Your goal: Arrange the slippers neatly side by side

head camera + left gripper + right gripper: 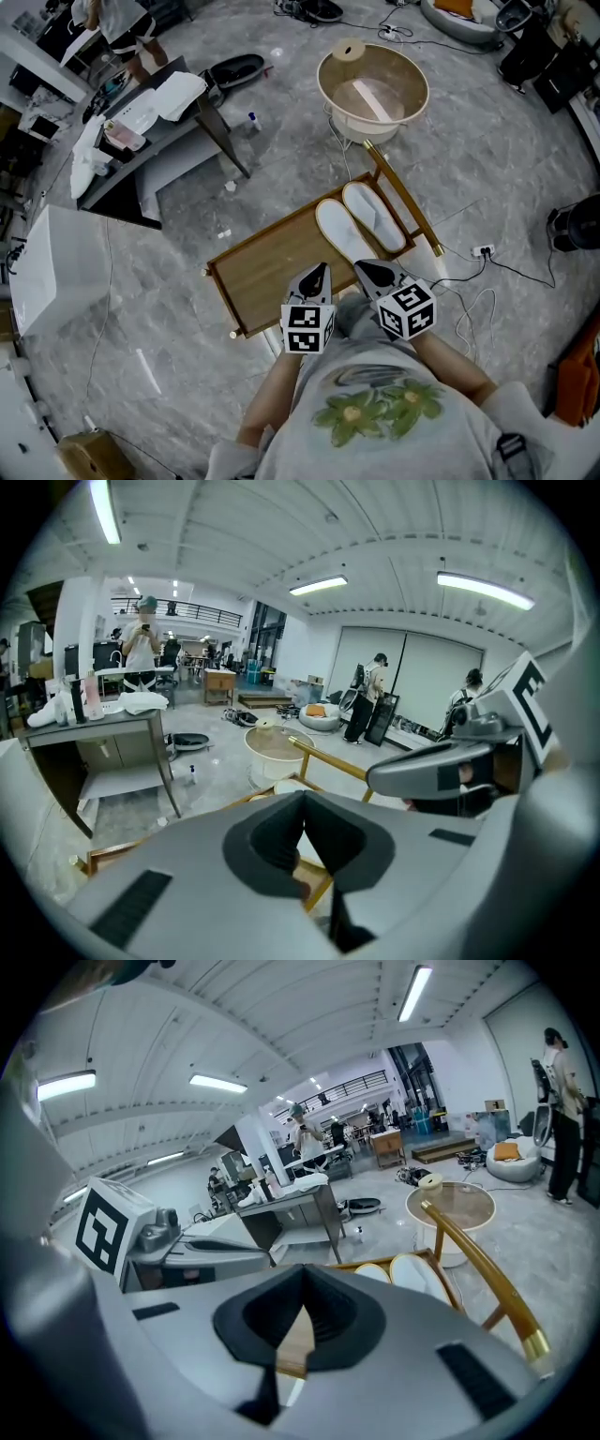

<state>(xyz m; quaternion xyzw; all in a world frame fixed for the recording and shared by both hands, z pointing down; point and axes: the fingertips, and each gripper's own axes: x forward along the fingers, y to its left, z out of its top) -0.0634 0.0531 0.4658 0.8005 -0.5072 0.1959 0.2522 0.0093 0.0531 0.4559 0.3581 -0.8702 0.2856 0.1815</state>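
Two white slippers [342, 232] lie touching, side by side, at the far right end of one wooden tray [267, 272] in the head view. The job looks done, so the left gripper [319, 272] and right gripper [368, 269] should lift clear without brushing the pair. Left gripper view: jaws closed, nothing between. Right gripper view: jaws closed and empty, with both slippers beyond.
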